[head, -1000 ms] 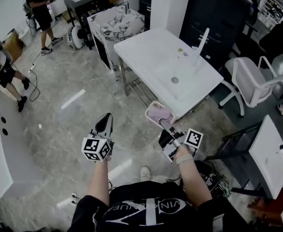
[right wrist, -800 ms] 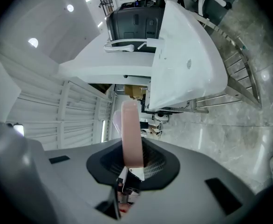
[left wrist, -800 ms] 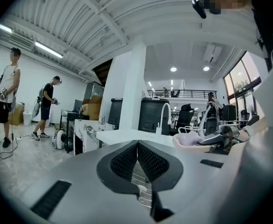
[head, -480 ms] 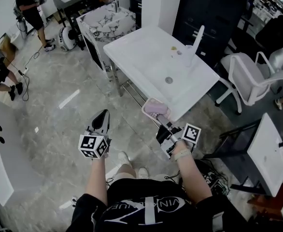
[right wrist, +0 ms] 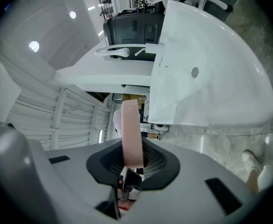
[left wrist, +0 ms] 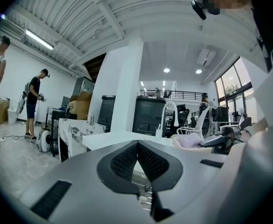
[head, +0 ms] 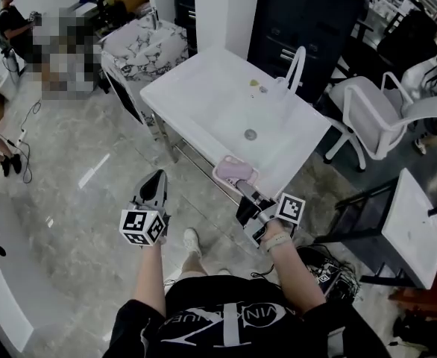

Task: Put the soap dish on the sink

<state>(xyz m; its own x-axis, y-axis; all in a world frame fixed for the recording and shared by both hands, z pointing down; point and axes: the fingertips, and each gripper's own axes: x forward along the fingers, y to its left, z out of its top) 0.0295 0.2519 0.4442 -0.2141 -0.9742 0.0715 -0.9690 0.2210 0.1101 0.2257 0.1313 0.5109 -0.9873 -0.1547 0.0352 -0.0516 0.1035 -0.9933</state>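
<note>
Small specks (head: pixel 254 86) beside faucet (head: pixel 294 66), too tiny to identify, soap dish (right wrist: pixel 131 133) seemingly edge-on in right gripper view

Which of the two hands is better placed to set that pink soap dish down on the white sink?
Right. The right gripper is shut on the soap dish, close by the sink's near edge. The left gripper is shut, empty, over the floor.

You bring your right gripper (head: pixel 243 188) forward, so the pink soap dish (head: pixel 233 172) it grips now overlaps the front rim of the white sink (head: pixel 196 95) instead of hanging short of it. Your left gripper (head: pixel 156 189) comes nearer that sink too.
</note>
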